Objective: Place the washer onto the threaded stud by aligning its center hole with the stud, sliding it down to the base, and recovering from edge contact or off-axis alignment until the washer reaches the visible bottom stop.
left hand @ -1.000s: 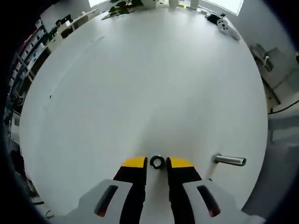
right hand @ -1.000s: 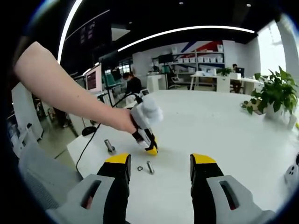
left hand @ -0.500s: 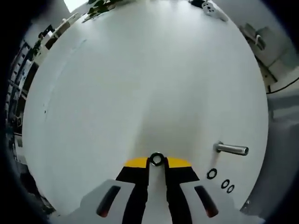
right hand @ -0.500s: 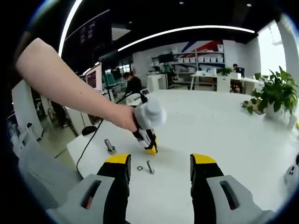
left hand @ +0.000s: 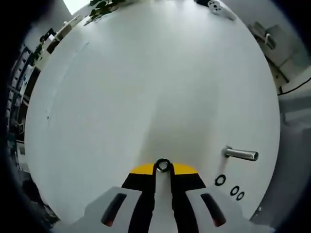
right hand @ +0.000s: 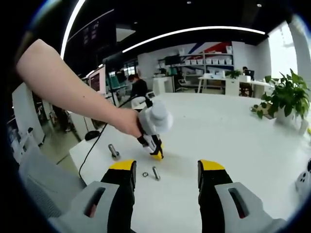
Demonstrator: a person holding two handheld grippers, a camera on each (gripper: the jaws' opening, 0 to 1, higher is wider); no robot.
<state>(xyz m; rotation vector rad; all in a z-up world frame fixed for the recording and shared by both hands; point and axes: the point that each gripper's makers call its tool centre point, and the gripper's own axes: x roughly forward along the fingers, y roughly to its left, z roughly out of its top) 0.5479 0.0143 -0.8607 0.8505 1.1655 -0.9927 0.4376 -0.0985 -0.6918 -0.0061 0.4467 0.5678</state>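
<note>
In the left gripper view, broad bare white table (left hand: 146, 82) stretching from 9 through 12 to 2 o'clock, with its curved edge running down the 3 to 5 o'clock side and floor beyond. Left gripper (left hand: 163, 171) rising from 6 o'clock, yellow-tipped jaws drawn close and pinching the washer (left hand: 163, 165) from either side, the ring sitting at the very tips with its hole facing the camera. Threaded stud (left hand: 240, 154) lying on its side at about 4 o'clock of the washer, apart from it and near the table edge. Three small dark rings (left hand: 229, 186) in a loose row just below the stud, closer still to the edge. Potted plant (left hand: 103, 7) far off at 11 o'clock.

In the right gripper view, right gripper (right hand: 166, 174) at 6 o'clock with jaws spread wide, nothing between them, held above the table. Open tabletop from 12 to 3 o'clock, a leafy plant at 3 o'clock; table corner and drop to the floor at 9 o'clock. Person's bare arm (right hand: 63, 87) reaching in from 10 o'clock, carrying the left gripper tip-down onto the table at 11 o'clock of the right gripper's gap. Upright bolt (right hand: 113, 151) at 9 o'clock of that tip, near the corner; a second bolt (right hand: 156, 173) lying flat with a small nut (right hand: 145, 174) just beside it, both between the spread jaws' line and the left gripper's tip.
</note>
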